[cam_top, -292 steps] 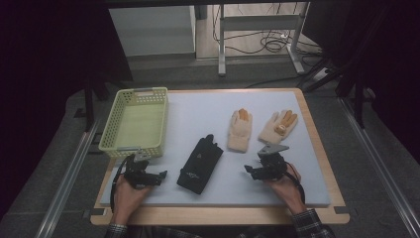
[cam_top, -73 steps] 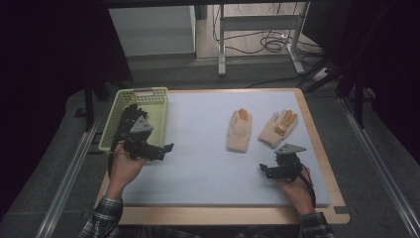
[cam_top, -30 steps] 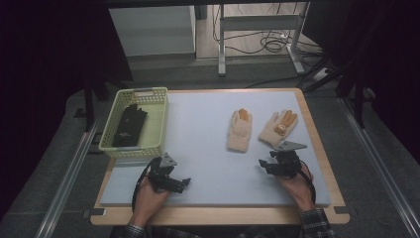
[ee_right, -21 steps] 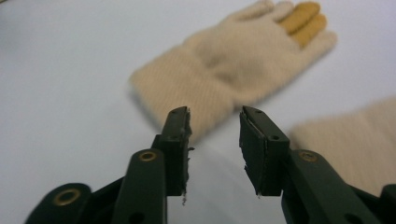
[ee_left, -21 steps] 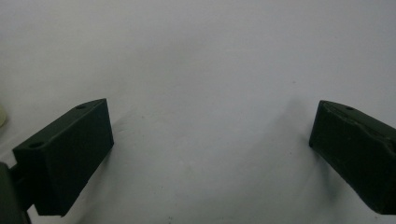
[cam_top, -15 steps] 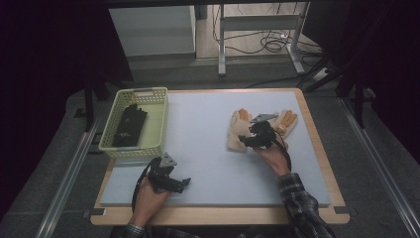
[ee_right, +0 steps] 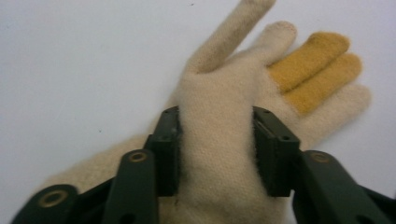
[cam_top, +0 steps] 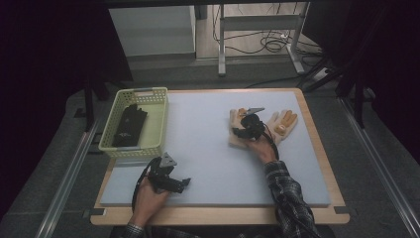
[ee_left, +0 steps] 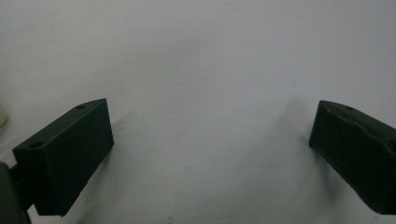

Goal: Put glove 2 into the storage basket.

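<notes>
hand-held gripper (ee_right: pixel 217 154): black jaws, brass-coloured rivets | sleeve (cam_top: pixel 287 196): plaid, probably dark | cable: black

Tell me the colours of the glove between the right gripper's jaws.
The glove is cream with two mustard-yellow fingers; the right gripper view shows it best.

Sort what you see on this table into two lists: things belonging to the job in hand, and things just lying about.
In the job:
cream glove, clamped by the right gripper
second cream glove
yellow basket
black glove in the basket

Lying about:
left gripper, open over bare table
cables on the floor
</notes>
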`<control>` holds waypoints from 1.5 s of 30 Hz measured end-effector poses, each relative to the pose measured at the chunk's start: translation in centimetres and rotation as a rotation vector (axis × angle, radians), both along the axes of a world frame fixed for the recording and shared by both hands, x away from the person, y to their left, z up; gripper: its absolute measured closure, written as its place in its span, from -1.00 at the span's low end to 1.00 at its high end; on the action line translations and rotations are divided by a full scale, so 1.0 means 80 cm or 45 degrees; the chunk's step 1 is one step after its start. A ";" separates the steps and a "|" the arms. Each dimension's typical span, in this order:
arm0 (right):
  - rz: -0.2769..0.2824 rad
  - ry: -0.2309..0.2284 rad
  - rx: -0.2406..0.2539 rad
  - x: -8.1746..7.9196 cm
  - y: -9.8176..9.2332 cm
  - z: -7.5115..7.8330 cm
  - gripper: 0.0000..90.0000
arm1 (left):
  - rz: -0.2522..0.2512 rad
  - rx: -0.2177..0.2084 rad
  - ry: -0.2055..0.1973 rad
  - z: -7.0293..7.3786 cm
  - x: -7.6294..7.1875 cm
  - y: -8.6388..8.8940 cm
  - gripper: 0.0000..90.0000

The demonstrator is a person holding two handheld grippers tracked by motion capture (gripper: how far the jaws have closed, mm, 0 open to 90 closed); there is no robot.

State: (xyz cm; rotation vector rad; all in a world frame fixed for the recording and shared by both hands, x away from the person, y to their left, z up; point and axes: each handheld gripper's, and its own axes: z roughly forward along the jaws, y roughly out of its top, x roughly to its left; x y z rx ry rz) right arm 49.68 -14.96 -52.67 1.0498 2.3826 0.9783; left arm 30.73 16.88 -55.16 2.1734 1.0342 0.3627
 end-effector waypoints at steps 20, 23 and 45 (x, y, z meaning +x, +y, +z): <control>0.150 -0.003 0.111 -0.151 0.025 0.051 0.34 | -0.003 0.006 -0.002 0.000 0.000 0.000 -1.00; 0.158 0.023 0.113 -0.163 0.033 0.036 0.31 | -0.003 0.006 -0.002 0.000 0.000 0.000 -1.00; 0.263 0.111 0.126 -0.210 -0.038 0.001 0.91 | -0.001 0.002 0.000 0.000 0.000 0.000 -1.00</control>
